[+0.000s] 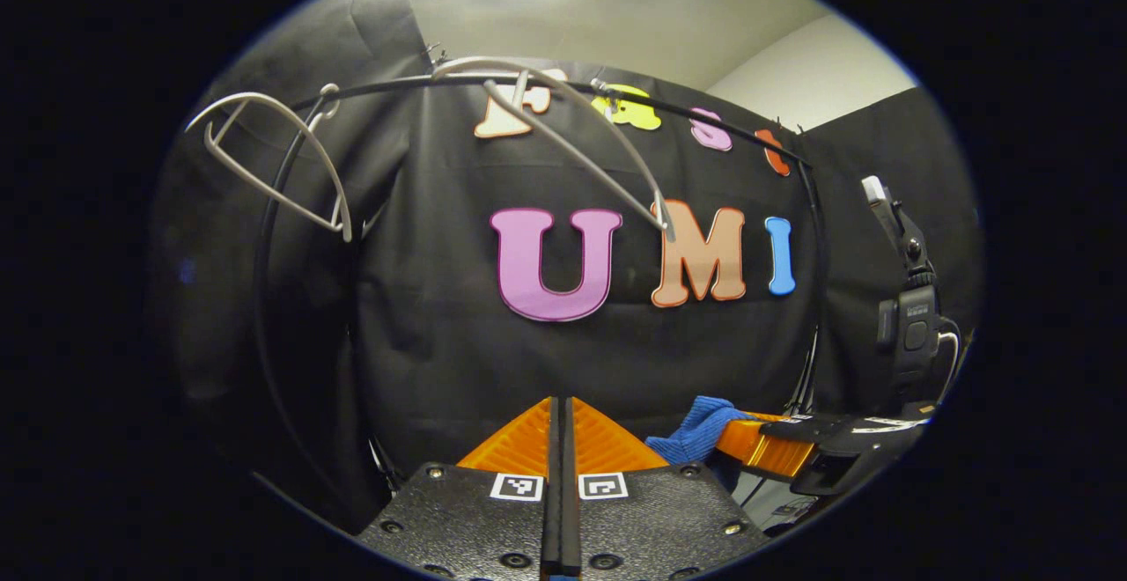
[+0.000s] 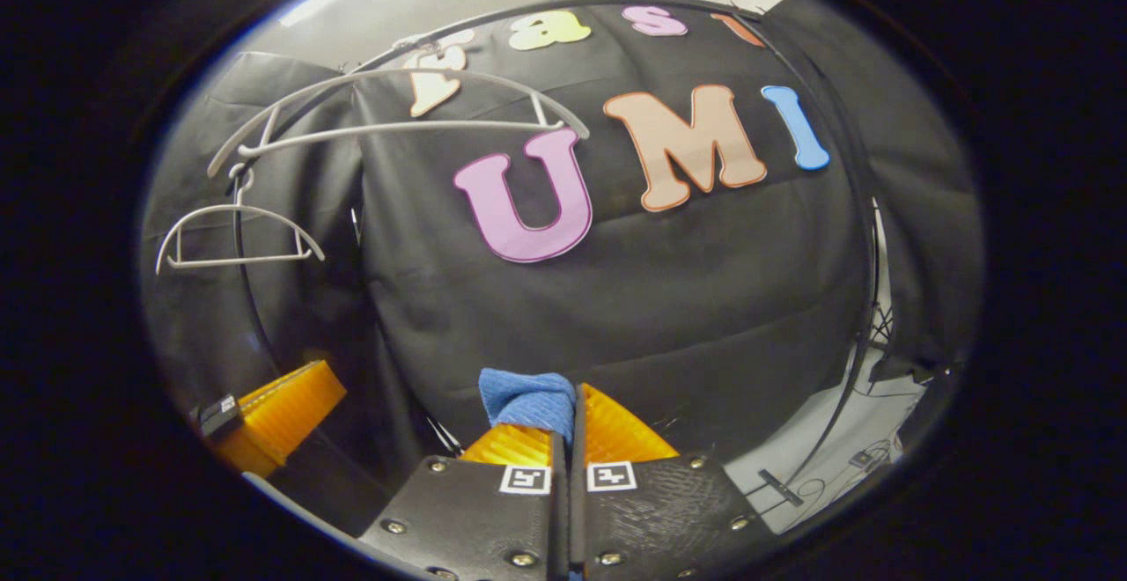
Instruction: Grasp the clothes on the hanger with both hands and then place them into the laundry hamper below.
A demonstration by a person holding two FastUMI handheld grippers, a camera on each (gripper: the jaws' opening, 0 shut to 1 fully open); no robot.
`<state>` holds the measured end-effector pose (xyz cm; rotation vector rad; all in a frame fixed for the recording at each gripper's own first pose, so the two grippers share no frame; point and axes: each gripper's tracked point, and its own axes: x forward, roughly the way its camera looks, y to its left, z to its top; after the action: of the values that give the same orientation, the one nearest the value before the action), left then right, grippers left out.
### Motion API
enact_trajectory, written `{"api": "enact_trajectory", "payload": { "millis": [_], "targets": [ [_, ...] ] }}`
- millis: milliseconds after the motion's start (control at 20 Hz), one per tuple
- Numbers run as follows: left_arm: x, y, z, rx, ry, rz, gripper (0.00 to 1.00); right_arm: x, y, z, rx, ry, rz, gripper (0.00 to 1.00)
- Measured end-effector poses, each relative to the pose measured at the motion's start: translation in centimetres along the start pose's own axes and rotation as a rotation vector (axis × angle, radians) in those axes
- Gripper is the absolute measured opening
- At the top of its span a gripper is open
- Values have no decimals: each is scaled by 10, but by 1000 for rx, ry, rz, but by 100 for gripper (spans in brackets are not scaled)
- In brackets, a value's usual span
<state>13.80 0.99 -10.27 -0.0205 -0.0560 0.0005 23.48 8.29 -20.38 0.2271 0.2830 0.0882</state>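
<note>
Right claw (image 2: pixel 563 422) pinching blue cloth (image 2: pixel 528 398); left claw (image 1: pixel 560 427) pressed together, empty.

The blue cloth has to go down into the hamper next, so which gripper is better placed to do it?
Right, I think. The right gripper is shut on the blue cloth, which sticks up between its fingers. The left gripper is shut with nothing showing between its fingers. Both hangers are bare.

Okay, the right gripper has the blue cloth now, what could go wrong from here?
1. The right gripper pinches only a small fold of the blue cloth, so it may slip out on the way to the hamper.
2. The left gripper has its fingers shut on nothing, leaving the cloth held on one side.
3. The bare hangers on the rail could snag a raised arm.
</note>
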Motion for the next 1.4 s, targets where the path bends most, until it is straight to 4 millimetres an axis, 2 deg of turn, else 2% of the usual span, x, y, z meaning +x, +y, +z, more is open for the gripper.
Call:
{"api": "enact_trajectory", "payload": {
  "millis": [150, 250, 300, 400, 500, 600, 650, 700, 850, 950, 1000, 1050, 1150, 1250, 1300, 1350, 1400],
  "targets": [
    [8, 2, -36, 7, 75, -2, 1, 12, -2, -30, -20, 58, 1, 1],
    [13, 3, -66, 2, 127, -3, 4, 20, -11, -55, -24, 101, -13, 1],
    [15, 1, -83, 0, 167, -10, 1, 21, -16, -71, -22, 125, -22, 1],
    [18, 6, -115, -5, 242, -3, 4, 31, -30, -97, -21, 179, -46, 2],
    [19, 12, -137, -5, 284, 9, 5, 39, -44, -119, -9, 231, -64, 0],
    [21, 15, -154, -4, 318, 20, 4, 43, -51, -136, 2, 258, -81, 3],
    [21, 17, -163, -3, 337, 23, 4, 44, -57, -142, 2, 272, -92, 0],
    [21, 19, -173, -5, 355, 22, 4, 44, -62, -152, -1, 287, -103, 3],
    [21, 23, -201, -12, 406, 17, 10, 45, -75, -185, -13, 347, -141, 3],
    [18, 24, -224, -7, 466, 9, 13, 43, -86, -204, -46, 400, -178, 8],
    [19, 18, -238, -13, 502, -3, 26, 39, -86, -215, -64, 421, -181, 18],
    [20, 18, -245, -21, 526, -7, 40, 38, -86, -219, -79, 433, -178, 23],
    [17, 16, -259, -49, 568, -5, 67, 36, -93, -221, -100, 446, -190, 60],
    [9, 14, -268, -83, 616, -8, 84, 33, -100, -228, -140, 449, -237, 97],
    [5, 15, -271, -92, 632, -1, 87, 30, -101, -228, -153, 448, -247, 100],
    [3, 14, -271, -94, 639, 4, 95, 29, -101, -227, -160, 450, -247, 97],
    [1, 16, -274, -91, 641, 6, 94, 26, -101, -227, -160, 452, -248, 97]
  ]
}}
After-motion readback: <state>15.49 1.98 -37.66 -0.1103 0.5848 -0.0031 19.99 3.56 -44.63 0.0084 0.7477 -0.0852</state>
